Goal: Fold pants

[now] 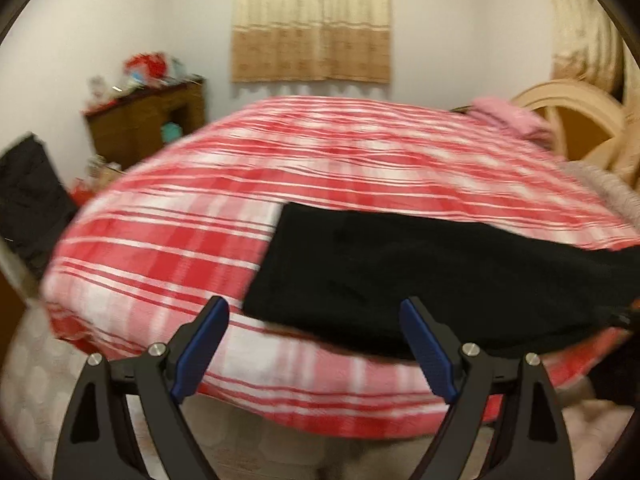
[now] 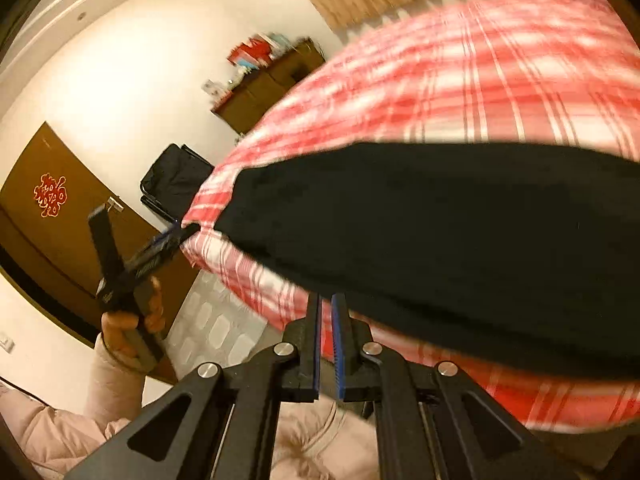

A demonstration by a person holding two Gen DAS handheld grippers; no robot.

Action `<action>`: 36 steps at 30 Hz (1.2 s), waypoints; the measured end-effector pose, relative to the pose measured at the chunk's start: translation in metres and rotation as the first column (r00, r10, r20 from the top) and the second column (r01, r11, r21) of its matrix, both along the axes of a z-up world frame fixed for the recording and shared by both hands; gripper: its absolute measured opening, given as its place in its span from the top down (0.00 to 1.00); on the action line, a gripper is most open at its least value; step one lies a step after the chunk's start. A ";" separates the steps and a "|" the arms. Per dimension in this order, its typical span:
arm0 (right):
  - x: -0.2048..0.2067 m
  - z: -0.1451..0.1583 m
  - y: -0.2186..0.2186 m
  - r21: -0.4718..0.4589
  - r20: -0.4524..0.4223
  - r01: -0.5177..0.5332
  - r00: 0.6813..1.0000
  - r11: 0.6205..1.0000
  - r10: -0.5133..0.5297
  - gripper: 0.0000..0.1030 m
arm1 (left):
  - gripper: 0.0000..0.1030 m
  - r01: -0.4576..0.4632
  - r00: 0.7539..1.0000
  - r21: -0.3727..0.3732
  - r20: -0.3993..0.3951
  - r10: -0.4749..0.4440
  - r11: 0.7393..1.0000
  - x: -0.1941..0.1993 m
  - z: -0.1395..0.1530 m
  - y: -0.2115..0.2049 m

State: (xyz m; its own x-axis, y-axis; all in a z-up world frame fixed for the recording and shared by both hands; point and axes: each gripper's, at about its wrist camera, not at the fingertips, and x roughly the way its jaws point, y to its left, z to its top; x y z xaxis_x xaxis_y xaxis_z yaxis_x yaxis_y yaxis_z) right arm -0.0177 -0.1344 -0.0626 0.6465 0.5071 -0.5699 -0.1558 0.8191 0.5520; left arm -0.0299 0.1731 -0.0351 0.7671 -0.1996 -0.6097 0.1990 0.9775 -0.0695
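The black pants lie folded in a long band on the red and white plaid bed cover. My left gripper is open, its blue pads spread over the pants' near left end, not touching. In the right wrist view the pants stretch across the cover. My right gripper has its jaws nearly closed at the pants' near edge; no cloth shows between them. The left gripper also shows there, held by a hand at the bed's edge.
A wooden cabinet with clutter stands at the far left wall. A dark chair is left of the bed. A pink cloth and a wooden headboard are at the far right. A brown door is at left.
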 end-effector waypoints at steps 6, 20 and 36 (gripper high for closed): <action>0.007 -0.010 -0.006 0.018 -0.021 0.029 0.999 0.999 -0.029 0.94 | 0.14 0.093 0.988 -0.106 -0.110 -0.104 0.990 0.001 -0.017 -0.023; 0.007 -0.011 -0.018 0.042 -0.032 0.072 0.997 0.996 -0.071 0.94 | 0.33 -0.018 0.967 -0.315 -0.245 -0.063 0.949 0.028 -0.048 -0.030; 0.003 -0.009 -0.026 0.038 -0.042 0.116 0.993 0.993 -0.114 0.94 | 0.92 -0.113 0.960 -0.554 -0.275 -0.053 0.825 0.051 -0.062 -0.016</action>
